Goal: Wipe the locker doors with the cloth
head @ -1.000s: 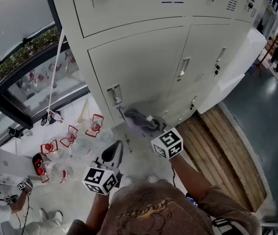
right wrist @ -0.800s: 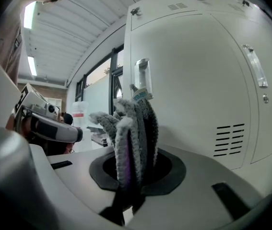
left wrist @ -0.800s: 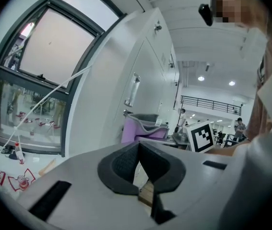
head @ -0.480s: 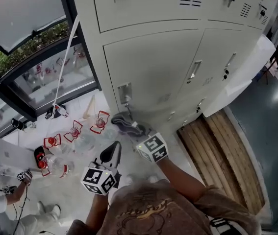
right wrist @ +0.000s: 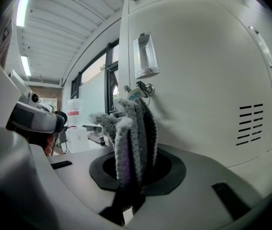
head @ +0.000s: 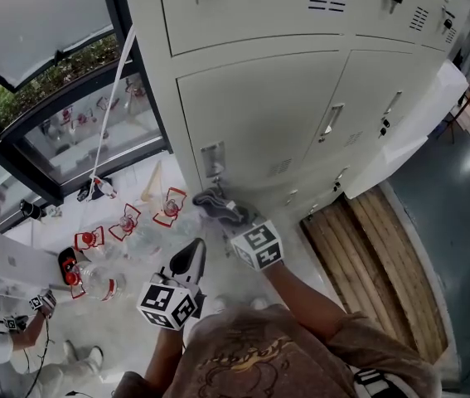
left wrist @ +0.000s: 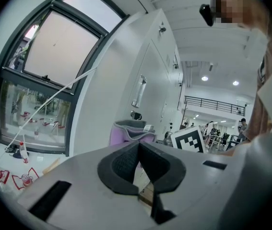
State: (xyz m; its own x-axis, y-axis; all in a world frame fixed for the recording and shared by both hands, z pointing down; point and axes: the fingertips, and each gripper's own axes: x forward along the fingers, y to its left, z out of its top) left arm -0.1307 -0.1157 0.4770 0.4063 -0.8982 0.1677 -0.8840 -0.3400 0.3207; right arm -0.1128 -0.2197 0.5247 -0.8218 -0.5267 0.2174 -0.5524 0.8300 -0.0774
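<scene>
The right tool [head: 236, 220] pinches a thick, nubbly cloth [head: 216, 204], grey with a strip of lilac in its folds. In the right gripper view the dark, cupped pads of this tool [right wrist: 133, 169] are clamped on the gathered lower end of the cloth [right wrist: 133, 128], and its ribbed, looped folds stand up in a loose bunch. The top of the bunch reaches the locker door [head: 259, 114] near that door's left edge, just under the handle [head: 212, 160], a shiny rectangular metal plate [right wrist: 145, 55]; whether the cloth presses on the door I cannot tell. The door is smooth, pale, painted sheet metal, flat with rounded seams, and has a small block of narrow slots [right wrist: 250, 123] low down. The left tool [head: 191, 257] hangs lower, well apart from the lockers. Its black textured pads [left wrist: 138, 164] are pressed together at the tips and hold nothing. To the right of the lockers, rough wooden planks [head: 367, 247] lie on the floor.
</scene>
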